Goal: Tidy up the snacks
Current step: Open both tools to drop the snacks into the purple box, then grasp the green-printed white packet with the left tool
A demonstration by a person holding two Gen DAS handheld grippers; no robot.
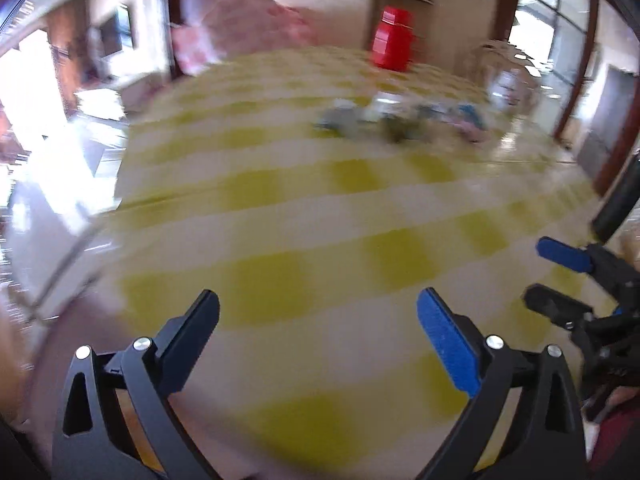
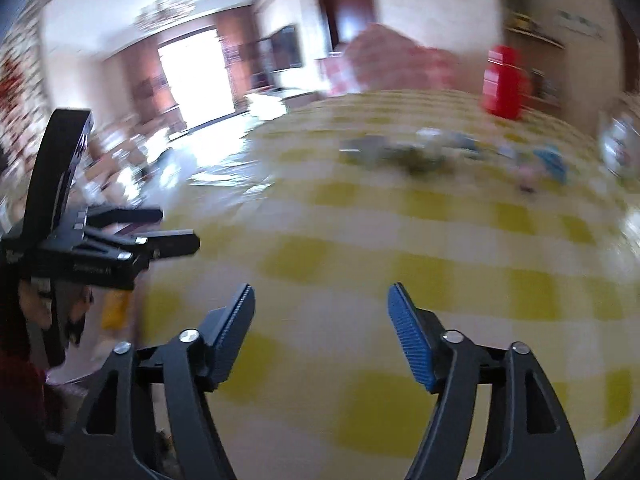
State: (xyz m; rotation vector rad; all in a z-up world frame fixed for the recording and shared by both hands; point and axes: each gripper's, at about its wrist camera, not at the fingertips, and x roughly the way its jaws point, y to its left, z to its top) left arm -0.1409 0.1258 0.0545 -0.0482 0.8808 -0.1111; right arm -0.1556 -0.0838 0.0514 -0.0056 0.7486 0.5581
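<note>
One red canister (image 1: 391, 38) stands behind scattered snack packets (image 1: 400, 118).

Both views are smeared by motion blur. Far ahead of the left gripper (image 1: 318, 314), the snack packets (image 1: 404, 118) melt into grey, blue and pink streaks; their number and kinds cannot be told. The red container (image 1: 392, 38) beyond them shows no readable label. The right gripper (image 2: 321, 308) has its frame cut off by the lower picture edge.
</note>
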